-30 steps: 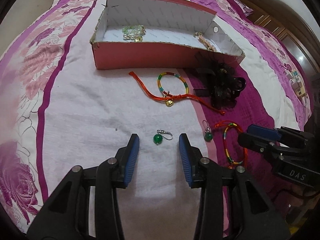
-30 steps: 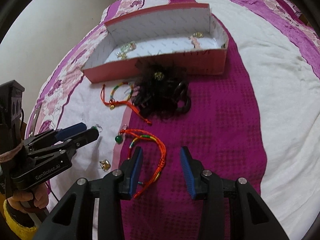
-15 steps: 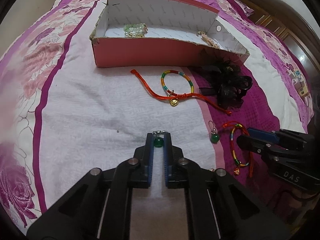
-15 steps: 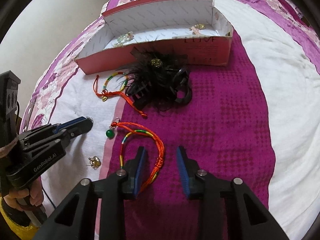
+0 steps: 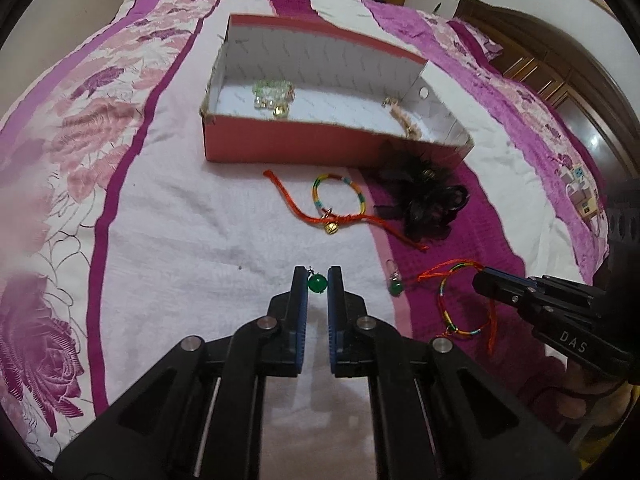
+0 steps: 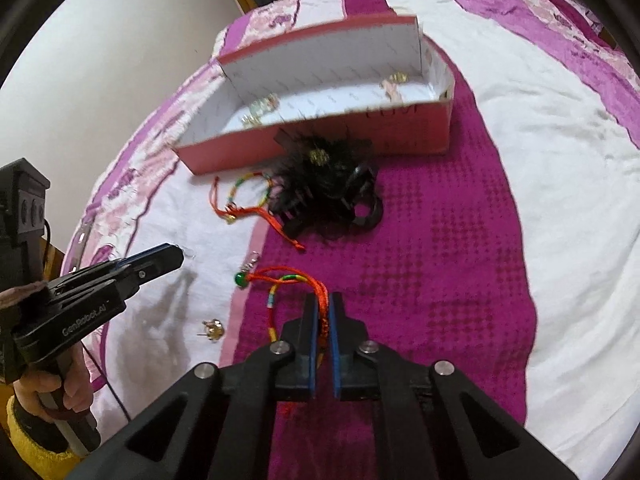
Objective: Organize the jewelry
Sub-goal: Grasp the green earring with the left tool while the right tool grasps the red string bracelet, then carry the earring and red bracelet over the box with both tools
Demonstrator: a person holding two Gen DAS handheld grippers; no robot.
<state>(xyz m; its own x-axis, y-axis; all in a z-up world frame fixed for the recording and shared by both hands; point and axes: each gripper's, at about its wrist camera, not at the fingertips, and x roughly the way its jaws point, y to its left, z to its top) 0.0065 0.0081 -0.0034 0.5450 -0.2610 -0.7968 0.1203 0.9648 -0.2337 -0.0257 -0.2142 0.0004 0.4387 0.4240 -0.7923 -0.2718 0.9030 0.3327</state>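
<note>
On the bed (image 5: 168,240), your left tongs (image 5: 318,280) were pinching a green bead earring (image 5: 317,283) between the blue pads, with its small hook sticking out at the tips. Your right tongs (image 6: 323,308) had pressed together on the red cord of a bracelet (image 6: 294,280); in the left view that bracelet (image 5: 466,300) showed at 3 o'clock from the earring, its multicoloured loop trailing over the magenta stripe. A second green earring (image 5: 395,286) lay between the two, just beside the bracelet's cord. At 12 o'clock from your left tongs sat another bracelet (image 5: 340,200) with a gold charm and a long red tail, and at 1 o'clock a black hair clip (image 5: 428,208) rested near the front wall of the red box (image 5: 304,148). The box stood open, holding a pale beaded piece (image 5: 274,92) toward its left end and a gold and pink piece (image 5: 402,114) toward its right. In the right view a gold stud (image 6: 214,328) lay on the white towel at 9 o'clock from your right tongs, near the left tool.
</note>
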